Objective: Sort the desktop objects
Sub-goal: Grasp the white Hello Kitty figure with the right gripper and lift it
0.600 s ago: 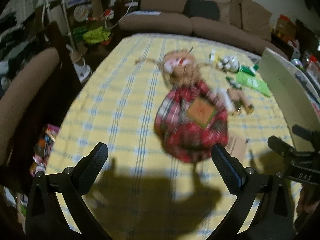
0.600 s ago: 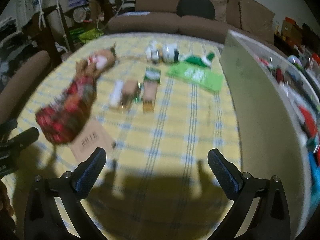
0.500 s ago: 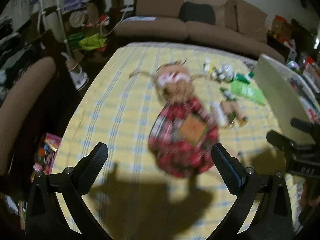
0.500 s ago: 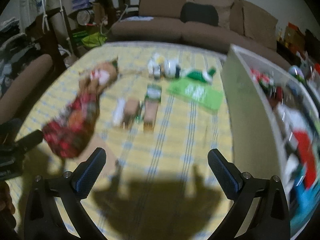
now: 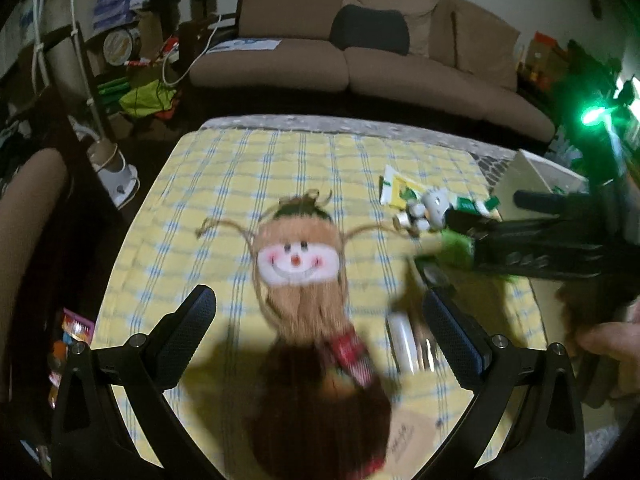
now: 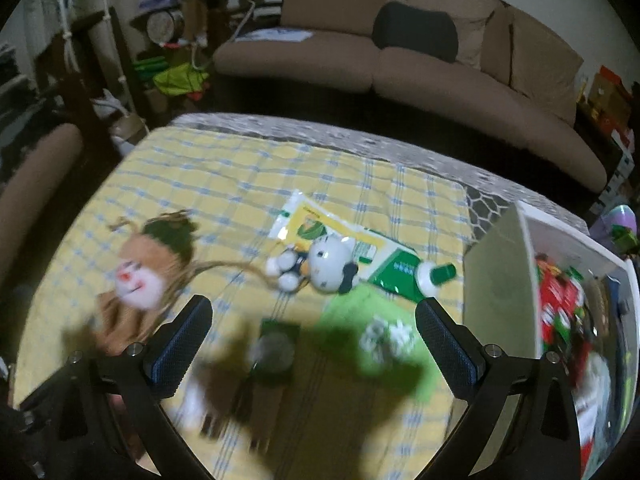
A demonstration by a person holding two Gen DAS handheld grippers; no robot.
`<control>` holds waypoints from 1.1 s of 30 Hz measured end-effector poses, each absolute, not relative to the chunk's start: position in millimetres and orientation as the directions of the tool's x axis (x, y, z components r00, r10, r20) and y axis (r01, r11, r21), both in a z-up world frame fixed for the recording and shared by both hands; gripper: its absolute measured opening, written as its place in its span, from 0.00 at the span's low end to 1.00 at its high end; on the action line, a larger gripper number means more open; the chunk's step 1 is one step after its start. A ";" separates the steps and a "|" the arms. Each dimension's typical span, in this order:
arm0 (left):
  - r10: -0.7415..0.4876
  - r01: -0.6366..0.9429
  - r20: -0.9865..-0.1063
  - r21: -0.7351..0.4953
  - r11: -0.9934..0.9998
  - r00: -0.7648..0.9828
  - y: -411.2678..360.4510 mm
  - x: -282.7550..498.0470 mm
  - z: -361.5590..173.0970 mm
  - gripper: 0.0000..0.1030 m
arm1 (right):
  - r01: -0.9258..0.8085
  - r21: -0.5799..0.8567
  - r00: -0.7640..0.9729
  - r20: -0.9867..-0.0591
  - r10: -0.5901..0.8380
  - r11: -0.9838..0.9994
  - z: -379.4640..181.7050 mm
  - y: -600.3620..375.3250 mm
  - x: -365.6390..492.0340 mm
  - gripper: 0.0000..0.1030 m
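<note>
A: Two grippers, both with jaws spread wide and nothing between them. The left gripper point(image 5: 320, 320) hangs over the rag doll point(image 5: 298, 264), which lies face up on the yellow checked cloth point(image 5: 224, 184), smiling white face toward the sofa point(image 5: 360, 60), plaid body running back under the jaws.

B: And the right one?

A: The right gripper point(image 6: 314, 330) is above the middle of the clutter. Ahead of it sits a small white cat figure point(image 6: 332, 264), lying on a yellow and green packet point(image 6: 320, 224). Just beside the cat is a green tube with a white neck and green cap point(image 6: 404, 270).

B: What's the green smear nearer the jaws?

A: A light green pouch point(image 6: 380, 340) with white print, too blurred to read. Left of it is a dark green carton point(image 6: 278, 344), also blurred.

B: Where's the bin?

A: The white storage box point(image 6: 496, 280) stands at the cloth's right edge, with red and green packets inside. The doll point(image 6: 140, 276) shows on the left in this view too, one twine arm reaching to the cat.

B: Anything else near the doll?

A: A white tube point(image 5: 402, 342) just right of its body, and a tan card point(image 5: 408, 438) touching the skirt.
</note>
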State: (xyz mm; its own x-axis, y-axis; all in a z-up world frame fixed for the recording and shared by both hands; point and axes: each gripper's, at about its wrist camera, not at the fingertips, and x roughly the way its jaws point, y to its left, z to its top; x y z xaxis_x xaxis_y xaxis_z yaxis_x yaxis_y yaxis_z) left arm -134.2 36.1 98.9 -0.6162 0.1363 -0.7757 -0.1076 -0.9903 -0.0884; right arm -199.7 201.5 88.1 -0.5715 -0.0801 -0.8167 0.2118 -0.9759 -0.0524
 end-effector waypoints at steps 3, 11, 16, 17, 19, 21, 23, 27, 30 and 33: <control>0.139 -0.113 -0.768 -0.087 -0.990 -0.625 34.1 -149.8 92.9 1.00 | 0.199 -0.079 -0.553 -0.832 -0.045 -0.977 65.7 198.8 -227.3 1.00; 0.175 -0.129 -0.782 -0.122 -0.984 -0.598 26.0 -164.0 60.7 1.00 | 0.183 -0.122 -0.523 -0.852 0.009 -0.975 25.3 193.9 -265.9 1.00; 0.171 -0.127 -0.782 -0.118 -0.985 -0.599 24.8 -163.6 54.4 1.00 | 0.179 -0.100 -0.506 -0.862 -0.004 -0.979 16.9 189.7 -268.8 0.98; 0.164 -0.127 -0.783 -0.109 -0.986 -0.600 25.6 -163.1 53.9 1.00 | 0.179 -0.101 -0.493 -0.870 0.000 -0.979 13.5 187.5 -269.6 0.98; 0.164 -0.130 -0.782 -0.108 -0.986 -0.601 26.9 -162.1 54.1 1.00 | 0.172 -0.104 -0.483 -0.876 0.008 -0.980 10.3 185.0 -269.5 0.96; 0.168 -0.133 -0.782 -0.110 -0.985 -0.600 28.7 -161.1 54.8 1.00 | 0.174 -0.093 -0.495 -0.869 -0.005 -0.980 11.7 186.5 -269.3 0.82; 0.163 -0.140 -0.781 -0.097 -0.985 -0.603 32.0 -159.2 56.4 1.00 | 0.170 -0.078 -0.488 -0.872 -0.015 -0.982 13.1 187.5 -270.0 0.80; 0.167 -0.155 -0.777 -0.090 -0.984 -0.607 38.0 -156.8 60.5 1.00 | 0.173 0.001 -0.455 -0.887 -0.081 -0.985 23.1 190.6 -267.4 0.79; 0.181 -0.172 -0.769 -0.094 -0.981 -0.613 46.1 -151.0 66.7 1.00 | 0.182 0.032 -0.475 -0.872 -0.116 -0.983 47.8 195.7 -259.2 0.80; 0.212 -0.195 -0.751 -0.113 -0.974 -0.625 59.7 -142.2 78.4 1.00 | 0.209 0.111 -0.482 -0.853 -0.201 -0.972 82.4 206.0 -242.1 0.80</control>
State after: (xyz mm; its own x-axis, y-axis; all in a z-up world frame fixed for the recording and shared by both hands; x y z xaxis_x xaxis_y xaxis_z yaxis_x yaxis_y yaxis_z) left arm -142.2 59.7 78.4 -0.6250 0.2122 -0.7513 -0.1951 -0.9743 -0.1129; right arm -242.1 206.0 82.4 -0.4818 -0.2012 -0.8529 0.2086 -0.9716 0.1113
